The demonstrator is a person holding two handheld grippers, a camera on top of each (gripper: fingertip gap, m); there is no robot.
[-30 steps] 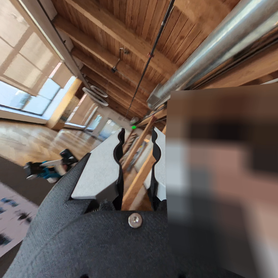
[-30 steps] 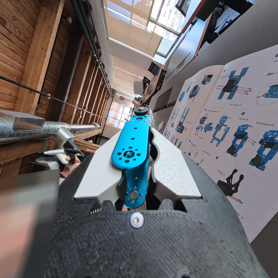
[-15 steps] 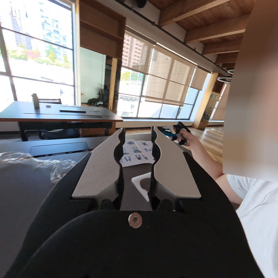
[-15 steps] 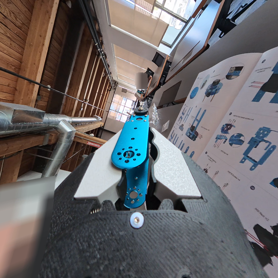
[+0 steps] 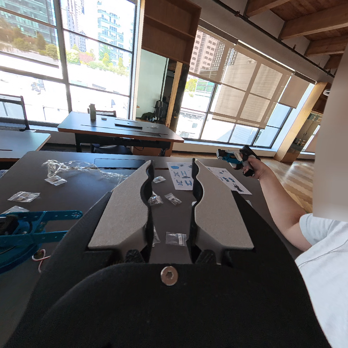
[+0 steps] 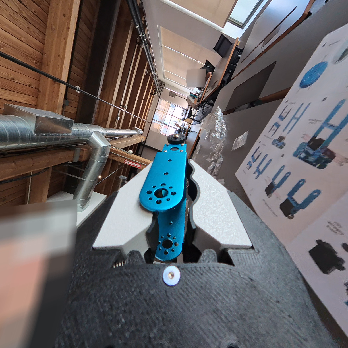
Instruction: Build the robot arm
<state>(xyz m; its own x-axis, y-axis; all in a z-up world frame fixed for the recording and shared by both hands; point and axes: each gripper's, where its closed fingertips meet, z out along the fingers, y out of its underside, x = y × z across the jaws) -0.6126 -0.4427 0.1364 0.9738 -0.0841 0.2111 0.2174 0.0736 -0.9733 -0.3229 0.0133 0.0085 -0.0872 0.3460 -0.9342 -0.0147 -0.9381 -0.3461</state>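
My left gripper (image 5: 172, 163) is open and empty, held above a dark table (image 5: 75, 192). Small clear bags of hardware (image 5: 155, 199) lie on the table below its fingers. A blue metal assembly (image 5: 37, 224) with a red and white wire (image 5: 40, 258) lies at the left. My right gripper (image 6: 175, 165) is shut on a long blue metal bracket (image 6: 165, 180) that has a black round hub (image 6: 176, 138) at its far end. It is rolled on its side next to a printed instruction sheet (image 6: 293, 150). The right gripper (image 5: 231, 156) also shows in the left wrist view, raised in a hand at the far right.
The instruction sheet (image 5: 180, 178) lies at the table's far middle. Crumpled clear plastic (image 5: 75, 166) and more small bags (image 5: 23, 195) lie at the left. A person's arm (image 5: 273, 197) reaches along the table's right side. Other desks (image 5: 120, 128) stand by the windows. Spacing between my two grippers at the tips: around 55 cm. My left gripper's tips are some 30 cm from the blue metal assembly (image 5: 37, 224).
My left gripper has swung down from facing the ceiling to facing the table, staying open. My right gripper has drifted along the sheet, still holding the blue bracket.
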